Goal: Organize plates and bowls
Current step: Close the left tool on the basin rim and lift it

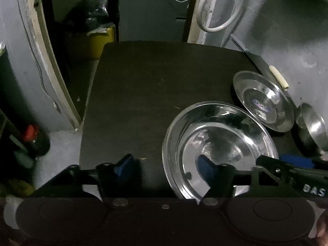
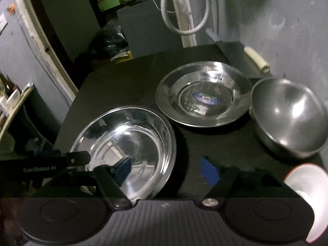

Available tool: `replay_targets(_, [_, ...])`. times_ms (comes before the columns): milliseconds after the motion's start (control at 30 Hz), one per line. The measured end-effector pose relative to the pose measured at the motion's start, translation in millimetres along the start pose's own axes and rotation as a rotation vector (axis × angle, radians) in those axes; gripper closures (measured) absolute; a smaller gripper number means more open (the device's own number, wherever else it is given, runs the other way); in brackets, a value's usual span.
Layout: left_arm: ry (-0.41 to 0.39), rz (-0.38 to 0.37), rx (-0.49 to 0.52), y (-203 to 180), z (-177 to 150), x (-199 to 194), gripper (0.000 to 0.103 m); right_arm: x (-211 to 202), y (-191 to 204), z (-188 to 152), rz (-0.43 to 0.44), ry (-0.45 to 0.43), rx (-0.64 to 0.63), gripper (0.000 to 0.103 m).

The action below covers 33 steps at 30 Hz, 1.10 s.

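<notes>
A shiny steel deep plate lies near the front of the dark table. A second steel plate with a blue sticker lies behind it to the right. A round steel bowl stands at the right edge. My left gripper is open, its right finger over the near plate's left rim, holding nothing. My right gripper is open and straddles the near plate's right rim. Each gripper shows at the side of the other's view.
A dark table stands against a grey wall. A white tube lies at its back right, a white cable loop hangs behind. A white round object sits at the near right. A yellow bin stands beyond the table.
</notes>
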<state>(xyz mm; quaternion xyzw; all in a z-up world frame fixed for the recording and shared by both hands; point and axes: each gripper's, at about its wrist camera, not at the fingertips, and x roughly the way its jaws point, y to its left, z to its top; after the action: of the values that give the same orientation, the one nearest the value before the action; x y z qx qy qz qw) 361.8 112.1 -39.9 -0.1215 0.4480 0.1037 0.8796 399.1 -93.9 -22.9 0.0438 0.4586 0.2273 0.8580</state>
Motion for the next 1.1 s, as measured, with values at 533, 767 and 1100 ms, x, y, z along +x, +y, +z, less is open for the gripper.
replay_targets(533, [0.047,-0.096,-0.135,16.6,1.4,10.6,0.092,12.6,-19.2,5.0,0.049,0.031,0.111,0.092])
replay_targets(767, [0.05,-0.118,-0.17,20.5,-0.2,8.0,0.095,3.2,-15.6,1.3,0.052,0.009,0.102,0.092])
replay_targets(1100, [0.002,-0.152,-0.171,16.8,-1.9,-22.7,0.095,-27.9,-14.9,0.0,0.063,-0.058,0.112,0.093])
